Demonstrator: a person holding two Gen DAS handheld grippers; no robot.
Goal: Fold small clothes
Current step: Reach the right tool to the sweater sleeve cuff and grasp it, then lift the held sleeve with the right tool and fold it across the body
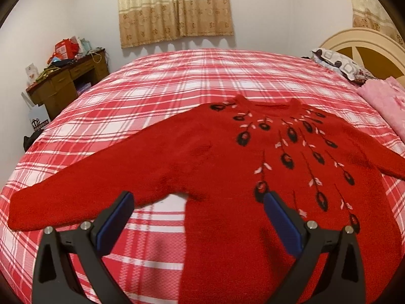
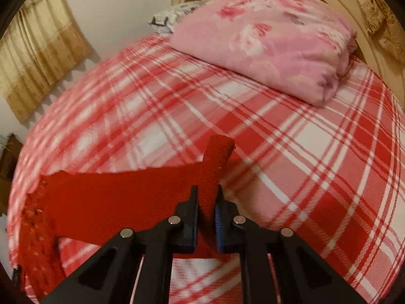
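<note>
Right wrist view: right gripper [image 2: 206, 197] clamped on the cuff of the red sweater [image 2: 106, 202].

Sweater [image 1: 240, 157] lies face up on the plaid bed [image 1: 152, 81], sleeves spread. Left gripper [image 1: 198, 202] hovers over its lower left side with jaws wide apart, holding nothing. Pink blanket [image 2: 265, 38] sits folded by the headboard [image 1: 367, 43]; desk [image 1: 68, 81] stands beyond the bed.

No legible text

The white bag [image 1: 38, 121] beside the desk bears a dark print (too blurred to read).
</note>
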